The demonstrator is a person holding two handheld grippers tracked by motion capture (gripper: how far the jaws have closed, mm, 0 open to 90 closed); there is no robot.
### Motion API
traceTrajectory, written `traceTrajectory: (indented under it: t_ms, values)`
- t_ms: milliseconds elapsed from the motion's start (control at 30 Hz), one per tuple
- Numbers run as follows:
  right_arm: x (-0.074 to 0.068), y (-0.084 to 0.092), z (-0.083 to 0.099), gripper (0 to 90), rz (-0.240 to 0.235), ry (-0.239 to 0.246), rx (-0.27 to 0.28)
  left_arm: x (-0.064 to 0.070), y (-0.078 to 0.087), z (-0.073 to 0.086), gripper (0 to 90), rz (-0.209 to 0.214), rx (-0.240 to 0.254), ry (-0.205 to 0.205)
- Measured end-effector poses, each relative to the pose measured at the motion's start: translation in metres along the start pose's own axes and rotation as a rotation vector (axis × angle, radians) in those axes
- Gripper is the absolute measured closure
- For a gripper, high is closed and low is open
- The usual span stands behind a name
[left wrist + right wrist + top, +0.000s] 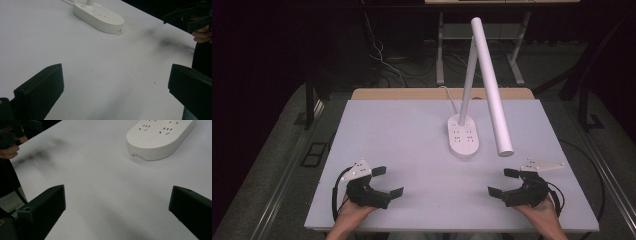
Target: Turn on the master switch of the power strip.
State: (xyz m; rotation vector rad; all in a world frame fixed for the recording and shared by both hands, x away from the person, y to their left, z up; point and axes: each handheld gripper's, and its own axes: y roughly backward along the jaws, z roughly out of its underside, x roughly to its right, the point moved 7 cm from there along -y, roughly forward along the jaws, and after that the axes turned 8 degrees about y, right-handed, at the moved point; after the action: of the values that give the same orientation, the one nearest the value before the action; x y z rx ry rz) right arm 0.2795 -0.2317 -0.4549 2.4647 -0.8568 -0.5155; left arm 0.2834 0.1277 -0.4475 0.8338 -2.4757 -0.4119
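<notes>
Both grippers sit low at the near edge of the white table (377, 130). Left gripper (388, 181): jaws spread wide, nothing between them. Right gripper (503, 182): jaws likewise spread, empty. White desk lamp (488, 85) stands at mid-table, its oval socket base (463, 136) nearer the right gripper, apart from both. Lamp head slants down toward the right gripper. Cord runs off the far edge.
</notes>
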Motion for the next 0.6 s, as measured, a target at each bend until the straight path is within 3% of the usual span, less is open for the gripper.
traceTrajectory:
  t_ms: [600]
  values:
    - [0.0010, 0.0007, 0.0018, 0.4, -0.004, -0.008, -0.003, 0.0046, -0.0082, -0.0108, 0.0, -0.001, -0.047, -0.031]
